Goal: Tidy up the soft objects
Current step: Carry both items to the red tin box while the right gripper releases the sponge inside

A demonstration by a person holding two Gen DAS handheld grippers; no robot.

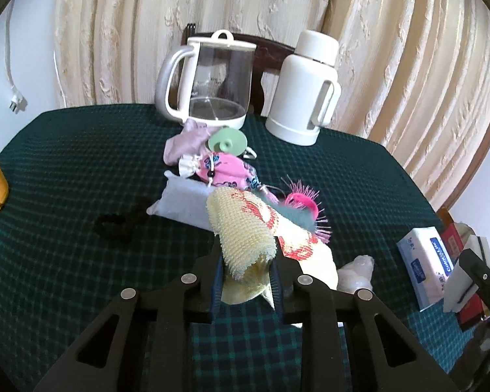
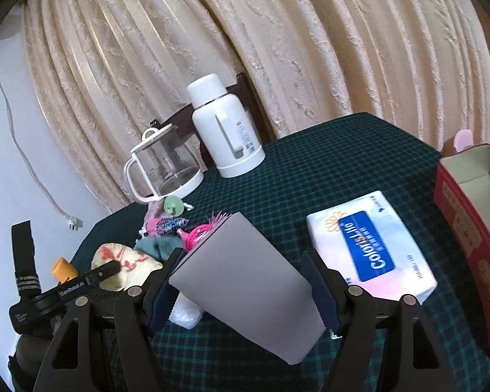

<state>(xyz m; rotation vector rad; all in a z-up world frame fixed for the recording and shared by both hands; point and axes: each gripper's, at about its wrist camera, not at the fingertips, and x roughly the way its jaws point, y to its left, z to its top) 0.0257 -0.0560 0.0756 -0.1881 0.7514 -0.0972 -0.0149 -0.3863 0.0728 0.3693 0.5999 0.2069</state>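
Over a dark green checked tablecloth [image 1: 65, 170], the left gripper [image 1: 246, 271] clamps a pale yellow knitted cloth with a red pattern [image 1: 245, 228], its jaws closed on the bunched lower edge so that the cloth's long axis rises up and away from the fingers, toward the heap behind it. That heap of soft things, among them a pink patterned drawstring pouch [image 1: 227, 171], a lilac sock [image 1: 183, 147] and a pale blue padded cushion [image 1: 183, 201], lies straight ahead, between the cloth and a clear glass jug with a white lid [image 1: 209, 81]. The right gripper [image 2: 245, 289] holds a flat grey box [image 2: 245, 284] between wide-set jaws, slanted with its far end toward the heap. A red open cardboard box with a pale lining [image 2: 467, 209] sits at the far right of the table, beyond a blue-labelled white tissue pack [image 2: 372, 248]. If that box is the destination, it lies well apart from the cloth, across the table and nearer the right hand.
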